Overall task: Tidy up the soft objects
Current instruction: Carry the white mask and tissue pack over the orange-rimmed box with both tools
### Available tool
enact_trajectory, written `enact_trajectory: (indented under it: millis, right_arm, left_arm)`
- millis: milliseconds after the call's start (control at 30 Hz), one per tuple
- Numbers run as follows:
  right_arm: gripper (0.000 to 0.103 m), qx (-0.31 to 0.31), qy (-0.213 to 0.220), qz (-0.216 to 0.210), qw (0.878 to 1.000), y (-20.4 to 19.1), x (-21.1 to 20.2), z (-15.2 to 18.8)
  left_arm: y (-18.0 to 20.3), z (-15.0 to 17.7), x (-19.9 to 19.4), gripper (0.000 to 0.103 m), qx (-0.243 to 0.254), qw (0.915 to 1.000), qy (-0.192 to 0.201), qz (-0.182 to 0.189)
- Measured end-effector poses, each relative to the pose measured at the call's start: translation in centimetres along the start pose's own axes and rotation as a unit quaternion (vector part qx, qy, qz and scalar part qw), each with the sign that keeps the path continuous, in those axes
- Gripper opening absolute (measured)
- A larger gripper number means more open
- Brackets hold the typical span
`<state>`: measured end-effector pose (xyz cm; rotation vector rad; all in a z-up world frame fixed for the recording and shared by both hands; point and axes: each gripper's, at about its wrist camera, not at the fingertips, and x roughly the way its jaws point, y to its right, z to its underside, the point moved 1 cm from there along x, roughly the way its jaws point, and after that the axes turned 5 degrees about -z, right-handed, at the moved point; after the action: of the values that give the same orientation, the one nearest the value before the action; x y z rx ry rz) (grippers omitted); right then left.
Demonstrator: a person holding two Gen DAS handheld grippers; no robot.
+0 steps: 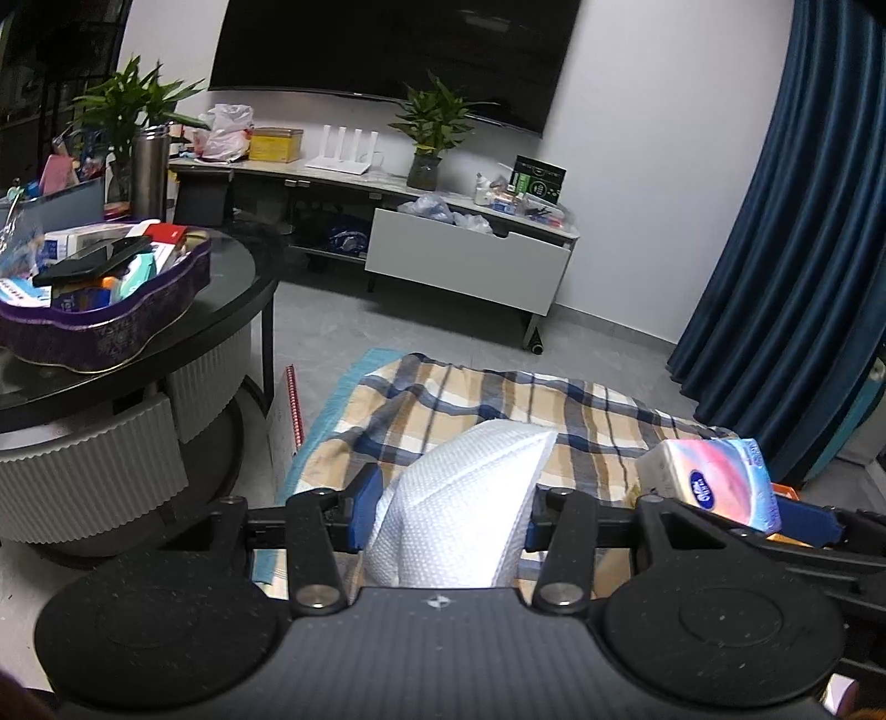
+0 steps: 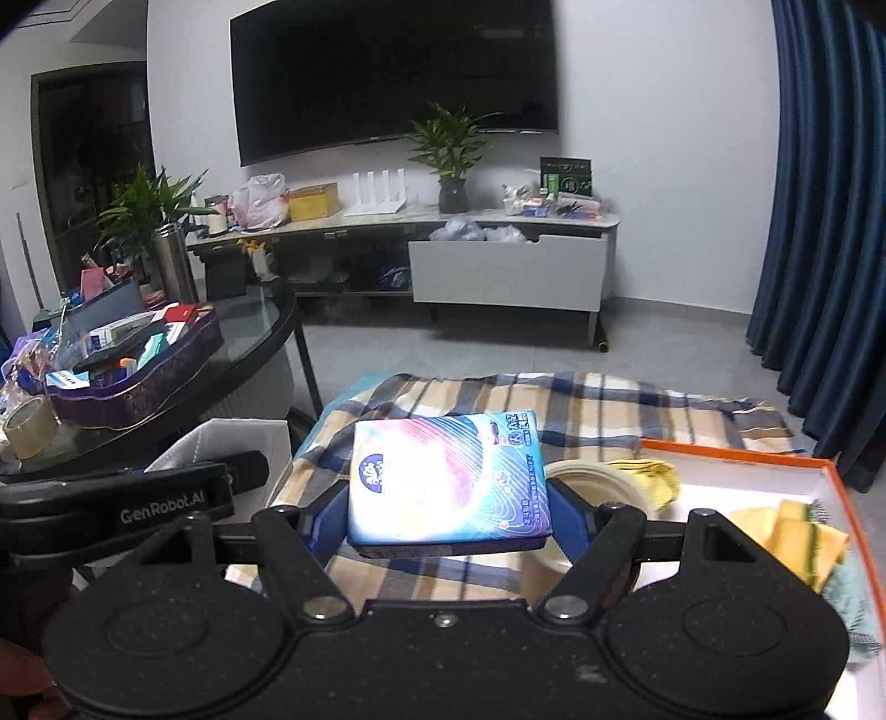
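Left wrist view: the left gripper (image 1: pixel 446 512) pinches a white embossed folded paper towel (image 1: pixel 462 501) between its 2 blue pads at lower centre, above a blue, tan and white plaid cloth (image 1: pixel 470 404) spread on the grey tiled floor (image 1: pixel 326 321). At upper left, a round black glass table (image 1: pixel 232 277) carries a purple scalloped tin (image 1: pixel 111 332) of clutter. A dark wall-mounted television (image 1: pixel 387 50) hangs over a white low cabinet (image 1: pixel 470 266); navy curtains (image 1: pixel 803 249) fill the right.

Right wrist view: the right gripper (image 2: pixel 448 515) clamps a pastel blue-and-pink tissue pack (image 2: pixel 443 482) at centre, held over the plaid cloth. At lower right, a white tray with an orange rim (image 2: pixel 736 451) holds what look like yellow cloths (image 2: pixel 792 531).
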<state>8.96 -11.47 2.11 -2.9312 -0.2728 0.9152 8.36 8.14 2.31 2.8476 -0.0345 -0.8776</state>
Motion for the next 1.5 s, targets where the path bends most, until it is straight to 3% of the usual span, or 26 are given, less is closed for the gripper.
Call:
enact_trajectory:
  millis: [633,1500]
  right_arm:
    - [0.088,0.030,0.027,0.025,0.999,5.3,-4.6,0.7]
    - [0.088,0.068,0.049,0.070,0.994,10.5,-7.6,1.1]
  left_arm:
    - [6.4,1.1,-1.7,0.048,0.042,0.9983,-0.016,0.037]
    - [12.2,1.4,-2.2,0.048,0.095,0.9915,-0.011,0.089]
